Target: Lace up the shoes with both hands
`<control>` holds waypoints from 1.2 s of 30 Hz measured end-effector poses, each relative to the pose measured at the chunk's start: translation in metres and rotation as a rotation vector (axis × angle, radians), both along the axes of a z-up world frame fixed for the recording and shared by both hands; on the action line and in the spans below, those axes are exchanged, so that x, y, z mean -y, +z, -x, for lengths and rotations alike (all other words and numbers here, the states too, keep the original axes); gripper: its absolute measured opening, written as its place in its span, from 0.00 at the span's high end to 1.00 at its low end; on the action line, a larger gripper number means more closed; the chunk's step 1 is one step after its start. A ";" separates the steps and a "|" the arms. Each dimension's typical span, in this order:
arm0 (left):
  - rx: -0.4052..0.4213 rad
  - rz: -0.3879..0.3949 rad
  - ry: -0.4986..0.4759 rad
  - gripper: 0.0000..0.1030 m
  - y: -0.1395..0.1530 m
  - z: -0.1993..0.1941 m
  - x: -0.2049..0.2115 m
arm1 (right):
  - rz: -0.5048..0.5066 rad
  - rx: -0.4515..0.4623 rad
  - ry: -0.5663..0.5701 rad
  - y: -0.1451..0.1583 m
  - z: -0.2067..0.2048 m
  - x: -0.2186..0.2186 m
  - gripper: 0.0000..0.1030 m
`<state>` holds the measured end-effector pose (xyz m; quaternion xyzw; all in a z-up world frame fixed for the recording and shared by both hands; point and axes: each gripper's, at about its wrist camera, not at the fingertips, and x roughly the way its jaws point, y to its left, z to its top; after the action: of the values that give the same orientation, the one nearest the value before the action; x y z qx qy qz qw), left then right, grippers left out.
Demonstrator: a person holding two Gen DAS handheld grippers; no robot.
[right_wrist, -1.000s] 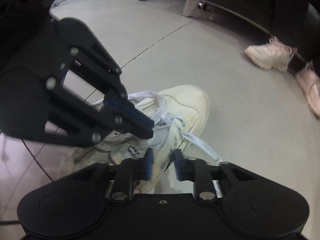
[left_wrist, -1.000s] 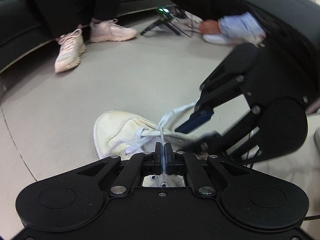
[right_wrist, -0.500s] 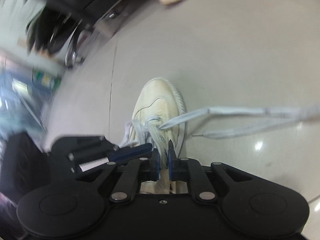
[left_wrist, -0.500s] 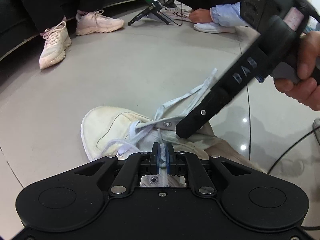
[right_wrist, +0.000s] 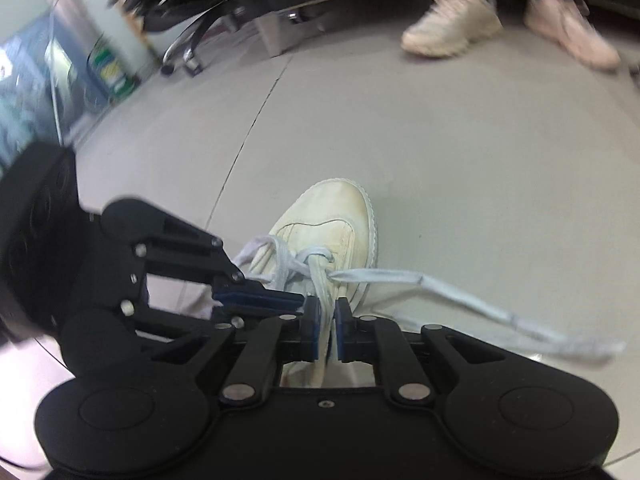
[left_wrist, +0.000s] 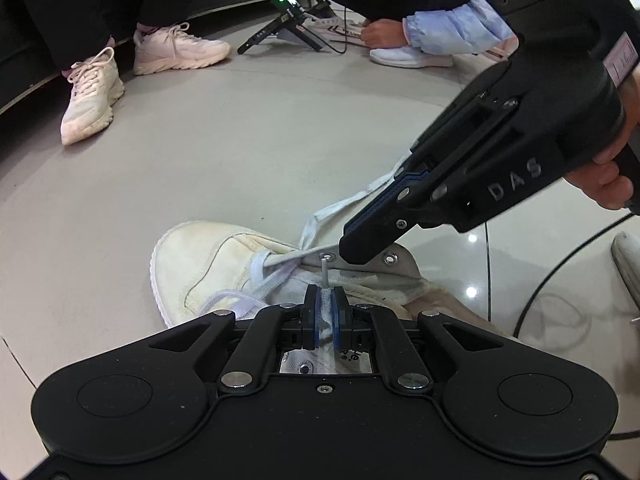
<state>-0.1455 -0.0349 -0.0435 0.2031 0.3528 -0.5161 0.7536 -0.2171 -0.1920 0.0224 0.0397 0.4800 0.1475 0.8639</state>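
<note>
Since half a second ago, the right gripper (right_wrist: 328, 330) is sitting lower and nearer the shoe (left_wrist: 216, 264), and its view is taking in the toe from closer; the left gripper (left_wrist: 327, 318) is holding much the same place over the tongue. The shoe is lying on the floor (left_wrist: 240, 152), toe pointing away in both views.

The left jaws are closed on a lace end, whose stiff tip (left_wrist: 323, 270) is poking up just short of the eyelet (left_wrist: 327, 257) on the far flap (a second eyelet (left_wrist: 389, 258) is showing beside the right gripper's finger). The right jaws are nearly shut around a strand of the lace (right_wrist: 320, 284) running up from the crossing near the toe; whether they are truly pinching it or only flanking it cannot be told from the pictures. A long loose length (right_wrist: 460, 296) is trailing off to the right over the floor.

As a judgement, the lacing is standing at an early stage: only the lowest crossings near the toe are looking threaded, while the upper eyelets are showing bare. Feeding the tip through the next eyelet, pulling the slack in, and repeating up both flaps are all remaining, as is any tying. Other people's sneakers (left_wrist: 92, 96) are resting well apart.
</note>
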 end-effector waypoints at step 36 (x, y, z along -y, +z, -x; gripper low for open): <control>-0.065 0.021 0.017 0.98 0.000 -0.007 0.005 | 0.301 0.114 0.191 -0.004 0.007 -0.042 0.93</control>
<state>-0.1383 -0.0395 -0.0439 0.1754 0.3733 -0.5198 0.7481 -0.2238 -0.1503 0.0181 -0.1443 0.4486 0.1574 0.8678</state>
